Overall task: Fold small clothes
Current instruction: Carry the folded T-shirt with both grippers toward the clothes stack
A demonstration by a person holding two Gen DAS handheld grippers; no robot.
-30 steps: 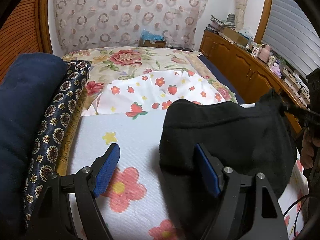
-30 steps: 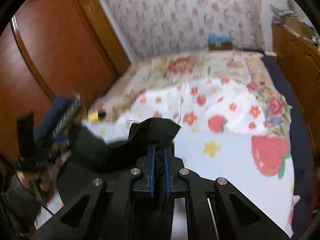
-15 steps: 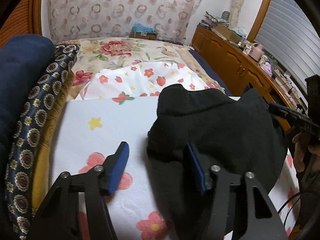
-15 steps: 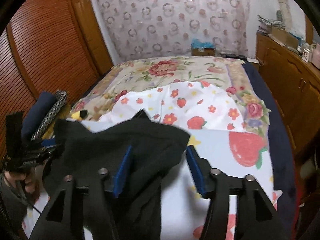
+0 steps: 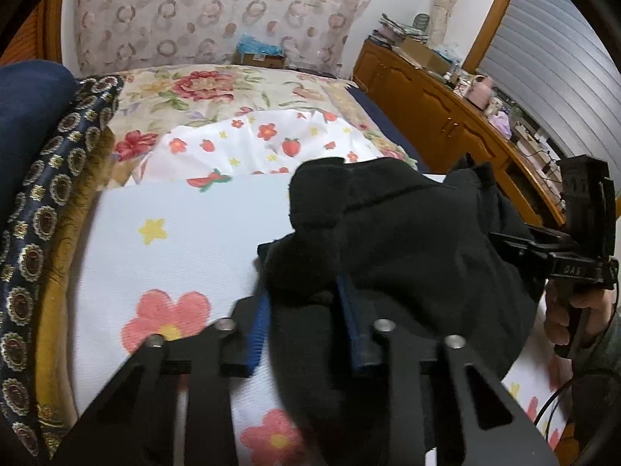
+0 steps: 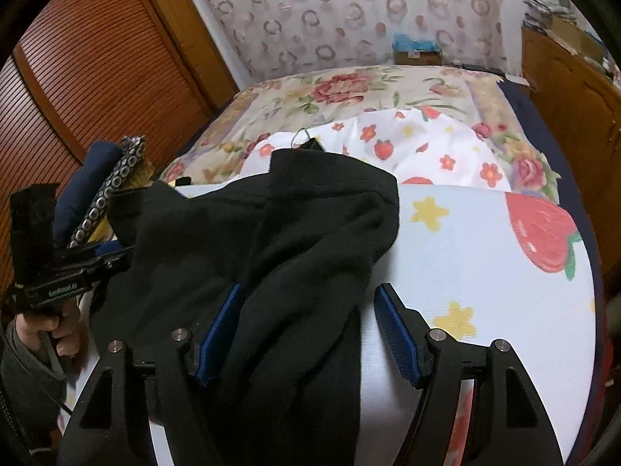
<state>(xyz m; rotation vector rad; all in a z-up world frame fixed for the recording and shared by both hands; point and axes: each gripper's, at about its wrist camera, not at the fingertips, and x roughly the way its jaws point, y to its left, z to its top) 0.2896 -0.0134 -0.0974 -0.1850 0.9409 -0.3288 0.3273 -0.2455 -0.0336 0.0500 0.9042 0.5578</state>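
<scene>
Since a second ago the left gripper (image 5: 306,318) has closed its jaws on a fold of the black garment (image 5: 407,240), while the right gripper (image 6: 306,330) has let go, jaws now wide apart with cloth draped between them. Garment lies bunched on the flower-print sheet (image 6: 485,272) on the bed.

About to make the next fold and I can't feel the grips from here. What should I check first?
1. Left gripper clamped on garment: ok, fabric is bunched between its pads.
2. Right gripper open: ok, jaws wide, garment draped between them.
3. Garment lying flat on board: not ok, it is heaped and rumpled.
4. Right gripper lined up on a hem: cannot tell, edges are hidden in folds.
5. Pile apart from garment: ok.
</scene>
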